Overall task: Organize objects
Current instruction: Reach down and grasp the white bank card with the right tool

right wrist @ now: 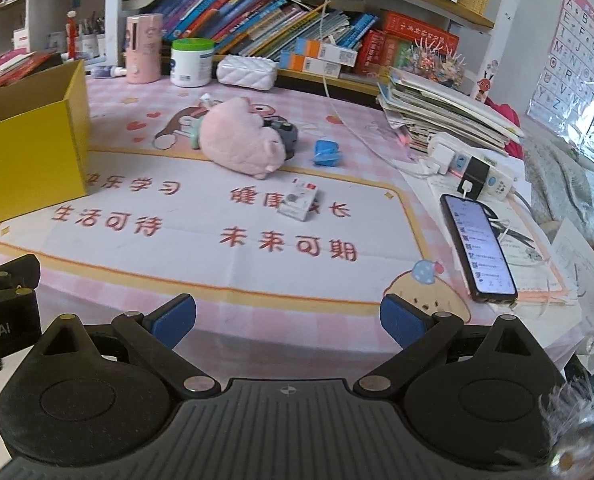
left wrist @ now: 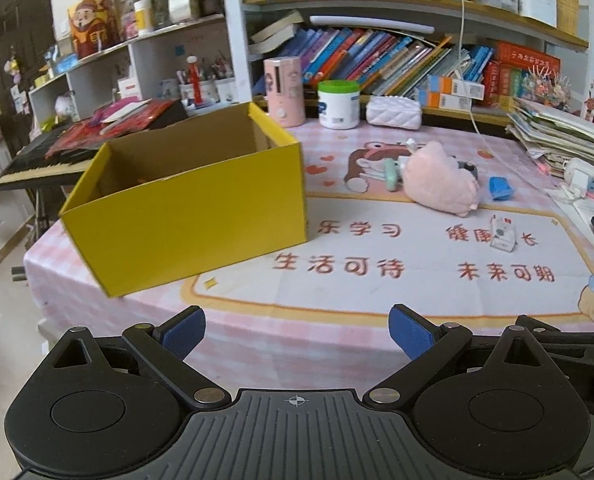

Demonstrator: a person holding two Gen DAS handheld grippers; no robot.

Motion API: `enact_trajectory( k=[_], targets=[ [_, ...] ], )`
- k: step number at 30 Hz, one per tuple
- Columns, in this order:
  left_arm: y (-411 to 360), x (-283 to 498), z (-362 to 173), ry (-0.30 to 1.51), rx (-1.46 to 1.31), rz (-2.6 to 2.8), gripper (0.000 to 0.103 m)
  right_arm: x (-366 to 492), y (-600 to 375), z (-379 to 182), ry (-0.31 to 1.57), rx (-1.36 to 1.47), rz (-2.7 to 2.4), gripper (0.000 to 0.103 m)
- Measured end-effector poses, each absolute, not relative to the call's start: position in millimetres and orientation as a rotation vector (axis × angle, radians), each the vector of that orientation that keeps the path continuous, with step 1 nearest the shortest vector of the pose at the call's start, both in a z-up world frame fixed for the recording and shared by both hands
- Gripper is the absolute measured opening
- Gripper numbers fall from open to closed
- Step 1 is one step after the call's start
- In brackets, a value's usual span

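Note:
An open yellow cardboard box (left wrist: pixel 193 212) stands on the left of the pink tablecloth; its corner shows in the right wrist view (right wrist: pixel 29 152). A pink plush toy (left wrist: pixel 441 178) (right wrist: pixel 239 140) lies mid-table, with a small blue object (left wrist: pixel 500 188) (right wrist: pixel 326 153) to its right and a small white card pack (left wrist: pixel 503 236) (right wrist: pixel 299 203) nearer me. A mint-green item (left wrist: pixel 391 174) and a grey gadget (right wrist: pixel 287 134) lie against the plush. My left gripper (left wrist: pixel 297 334) and right gripper (right wrist: pixel 287 322) both hover open near the table's front edge, holding nothing.
A lit phone (right wrist: pixel 477 246) on a cable lies at the right, beside a power strip (right wrist: pixel 477 168) and a stack of papers (right wrist: pixel 445 110). A pink bottle (left wrist: pixel 284 92), a white jar (left wrist: pixel 338 105) and a white pouch (left wrist: pixel 394 113) stand along the back under bookshelves. A keyboard (left wrist: pixel 37 162) sits left.

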State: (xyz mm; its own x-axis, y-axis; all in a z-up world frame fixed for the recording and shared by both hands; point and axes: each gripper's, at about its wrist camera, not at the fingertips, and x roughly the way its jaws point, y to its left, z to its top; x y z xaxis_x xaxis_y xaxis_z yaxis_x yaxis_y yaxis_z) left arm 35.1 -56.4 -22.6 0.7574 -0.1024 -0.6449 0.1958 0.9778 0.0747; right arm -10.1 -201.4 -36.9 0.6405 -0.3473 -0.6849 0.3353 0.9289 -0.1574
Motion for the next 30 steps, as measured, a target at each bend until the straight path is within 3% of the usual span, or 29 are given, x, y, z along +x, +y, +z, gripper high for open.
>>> enact_trajectory(
  k=[30],
  targets=[
    [-133, 127, -26, 0.720, 0.097, -0.123, 0.099, 99, -291, -38, 0.809, -0.019, -0.320, 0.099]
  ],
)
